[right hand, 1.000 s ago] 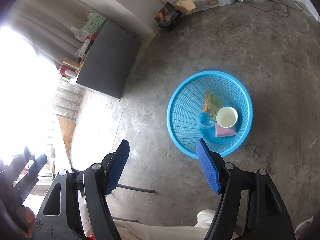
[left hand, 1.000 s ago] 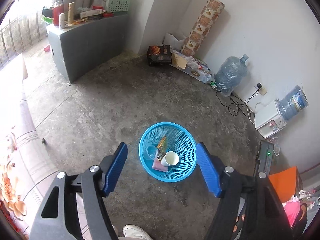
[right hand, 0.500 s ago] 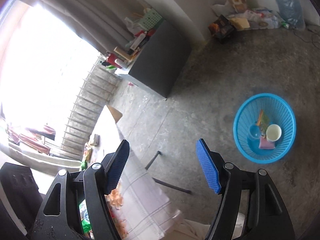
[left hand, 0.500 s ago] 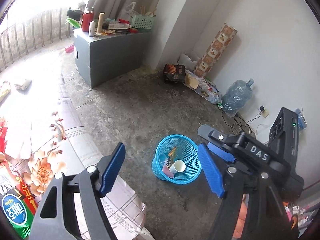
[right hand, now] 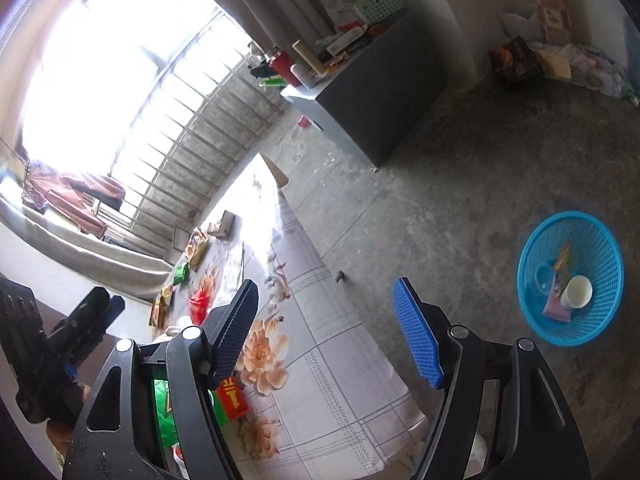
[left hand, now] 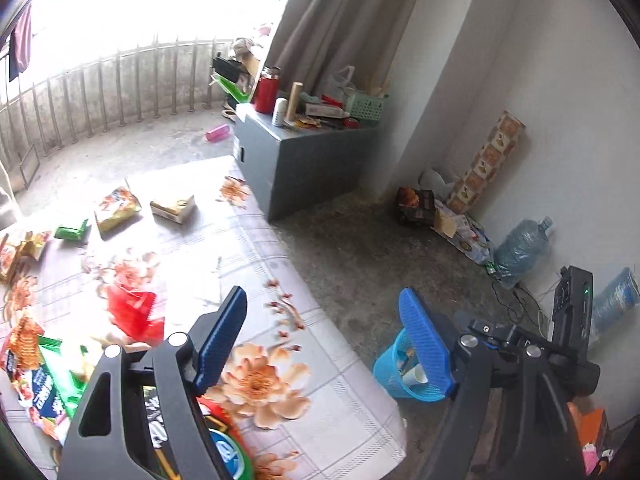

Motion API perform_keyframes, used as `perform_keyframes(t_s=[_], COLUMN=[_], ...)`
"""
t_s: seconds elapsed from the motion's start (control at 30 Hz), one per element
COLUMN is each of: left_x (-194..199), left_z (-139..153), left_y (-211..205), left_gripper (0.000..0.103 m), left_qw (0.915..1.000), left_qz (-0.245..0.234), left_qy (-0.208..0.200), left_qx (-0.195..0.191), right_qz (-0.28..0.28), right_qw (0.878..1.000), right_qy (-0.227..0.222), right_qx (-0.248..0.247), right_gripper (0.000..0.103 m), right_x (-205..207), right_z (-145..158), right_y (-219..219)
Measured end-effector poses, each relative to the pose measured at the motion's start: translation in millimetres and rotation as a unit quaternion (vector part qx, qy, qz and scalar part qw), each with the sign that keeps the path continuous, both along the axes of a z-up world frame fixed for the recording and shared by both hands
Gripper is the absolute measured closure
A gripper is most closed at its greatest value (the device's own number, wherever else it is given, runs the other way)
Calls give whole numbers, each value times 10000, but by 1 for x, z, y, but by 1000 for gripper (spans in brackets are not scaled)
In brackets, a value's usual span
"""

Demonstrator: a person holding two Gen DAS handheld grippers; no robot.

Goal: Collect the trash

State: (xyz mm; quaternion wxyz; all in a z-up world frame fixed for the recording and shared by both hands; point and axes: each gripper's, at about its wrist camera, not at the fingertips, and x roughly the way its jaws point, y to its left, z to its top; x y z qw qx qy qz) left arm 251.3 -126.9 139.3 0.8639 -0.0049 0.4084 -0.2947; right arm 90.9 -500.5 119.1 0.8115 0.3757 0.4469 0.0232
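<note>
Since both the left gripper [left hand: 320, 336] and right gripper [right hand: 324, 328] gape wide and empty, the light, crinkly red wrapper [left hand: 134, 314] on the floral tablecloth [left hand: 320, 380] suits an edge pinch.

Both wrist cameras sit high, angled down over the floral-clothed table [left hand: 280, 240] edge. The left view faces the balcony corner; the right view tilts sideways. Both share the blue basket [left hand: 386, 372] [right hand: 600, 320], beyond the right-hand jaw, and the grey cabinet [left hand: 316, 164] [right hand: 384, 108], far ahead.
</note>
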Motion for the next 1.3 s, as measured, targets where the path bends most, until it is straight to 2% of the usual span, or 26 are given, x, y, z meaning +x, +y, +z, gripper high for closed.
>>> perform_keyframes(t_s=[0.2, 0.37, 0.43, 0.57, 0.73, 0.87, 0.93, 1.0, 1.07, 1.1, 1.2, 1.3], left_x=[21, 37, 43, 60, 93, 124, 137, 148, 157, 160, 170, 175], left_z=[2, -15, -20, -27, -28, -40, -51, -63, -74, -78, -91, -104], left_y=[87, 142, 159, 181, 173, 157, 149, 142, 133, 129, 117, 104], left_gripper=[24, 23, 23, 23, 24, 24, 24, 26, 26, 27, 27, 27], left_qw=[9986, 9947, 9933, 9912, 9927, 9898, 9865, 9834, 9806, 9793, 9745, 9686], left_qz=[516, 991, 1117, 1270, 975, 768, 744, 759, 703, 693, 600, 437], left_qy=[-66, 202, 263, 380, 447, 893, 1133, 1345, 1508, 1535, 1627, 1592], left_qx=[-106, -172, -146, -25, 545, 799, 922, 950, 1041, 1121, 1422, 1861], right_qz=[888, 1599, 1894, 2306, 2641, 2899, 3034, 3127, 3198, 3209, 3197, 3140], right_qw=[9960, 9868, 9814, 9693, 9521, 9372, 9292, 9220, 9121, 9084, 9106, 9167], right_qy=[105, 244, 196, 167, 230, 277, 325, 270, 167, 149, 149, 164], right_qx=[0, -101, -237, -832, -1523, -1920, -2085, -2267, -2559, -2676, -2615, -2468], right_gripper=[36, 36, 36, 38, 42, 51, 61, 65, 75, 84, 99, 103], right_x=[35, 73, 87, 118, 147, 161, 162, 159, 155, 153, 149, 146], right_z=[-7, -16, -16, -20, -32, -47, -56, -62, -62, -63, -64, -66], right_y=[58, 119, 144, 191, 224, 244, 251, 255, 258, 258, 250, 239])
